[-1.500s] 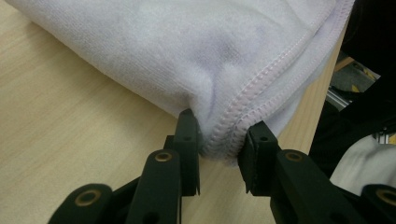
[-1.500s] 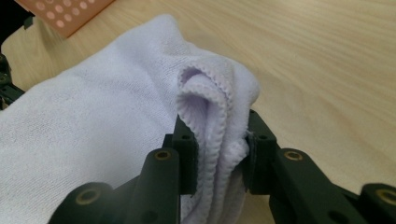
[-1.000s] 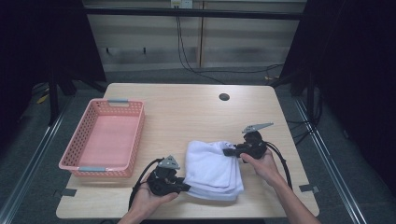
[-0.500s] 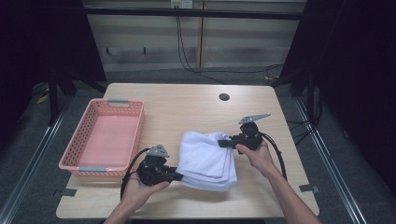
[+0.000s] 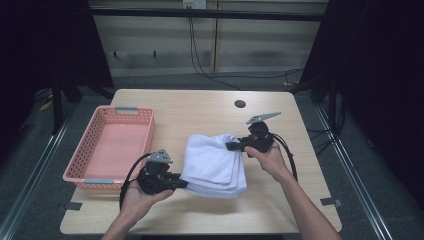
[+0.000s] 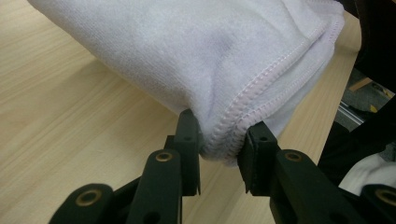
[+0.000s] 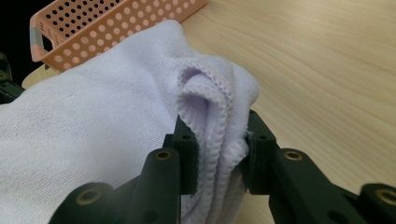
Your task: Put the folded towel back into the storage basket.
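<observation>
Between the two pairs of jaws hangs a folded white terry-cloth towel (image 5: 214, 165), slung above the pale wooden counter (image 5: 200, 107). Clamped on its stitched lower corner, the left gripper (image 5: 184, 184) has its jaws narrowed onto the hem, pads pressing the cloth from both sides. Opposite, the right gripper (image 5: 229, 146) pinches the bunched upper corner, layers of towel squeezed between its jaws. Beyond the left gripper's jaws sits a pink perforated plastic basket (image 5: 80, 175).
</observation>
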Demonstrator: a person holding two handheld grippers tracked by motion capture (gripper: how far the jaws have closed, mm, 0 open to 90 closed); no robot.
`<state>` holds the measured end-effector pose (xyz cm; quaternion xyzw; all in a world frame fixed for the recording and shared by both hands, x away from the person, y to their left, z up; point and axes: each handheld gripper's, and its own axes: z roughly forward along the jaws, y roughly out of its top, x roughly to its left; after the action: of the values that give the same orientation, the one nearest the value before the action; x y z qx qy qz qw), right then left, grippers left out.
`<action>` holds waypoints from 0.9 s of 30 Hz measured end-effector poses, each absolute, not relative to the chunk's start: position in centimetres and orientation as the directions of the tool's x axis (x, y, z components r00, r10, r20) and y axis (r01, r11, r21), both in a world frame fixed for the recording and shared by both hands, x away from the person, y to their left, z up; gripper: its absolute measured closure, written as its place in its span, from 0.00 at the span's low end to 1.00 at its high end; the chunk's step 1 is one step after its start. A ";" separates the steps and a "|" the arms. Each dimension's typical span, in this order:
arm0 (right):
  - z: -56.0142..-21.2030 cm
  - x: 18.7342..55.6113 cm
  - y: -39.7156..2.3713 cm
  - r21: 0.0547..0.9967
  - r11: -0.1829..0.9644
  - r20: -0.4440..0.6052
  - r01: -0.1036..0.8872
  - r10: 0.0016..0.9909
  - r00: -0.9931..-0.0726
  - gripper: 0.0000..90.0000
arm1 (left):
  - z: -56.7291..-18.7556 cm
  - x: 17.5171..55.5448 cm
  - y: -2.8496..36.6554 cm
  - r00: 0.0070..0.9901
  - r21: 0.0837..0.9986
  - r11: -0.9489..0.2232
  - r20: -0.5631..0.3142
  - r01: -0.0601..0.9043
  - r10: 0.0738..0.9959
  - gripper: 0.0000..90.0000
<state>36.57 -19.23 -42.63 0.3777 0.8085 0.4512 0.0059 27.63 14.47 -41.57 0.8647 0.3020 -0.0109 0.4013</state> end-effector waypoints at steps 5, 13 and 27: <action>-41.9 37.1 -18.3 0.740 0.304 0.337 0.601 0.605 -0.721 0.79 | -40.8 27.8 15.6 0.813 0.696 -0.480 -0.268 0.534 0.517 0.79; -41.0 38.2 -16.7 0.746 0.306 0.338 0.591 0.591 -0.733 0.79 | -39.8 28.0 16.9 0.804 0.697 -0.478 -0.246 0.535 0.541 0.79; -38.8 40.0 -13.2 0.764 0.307 0.333 0.568 0.566 -0.754 0.79 | -38.2 28.6 20.2 0.779 0.713 -0.443 -0.233 0.544 0.582 0.79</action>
<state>39.99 -13.19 -38.84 0.3506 0.8084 0.4728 -0.0007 28.58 20.23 -38.20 0.8490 0.3317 0.0231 0.4106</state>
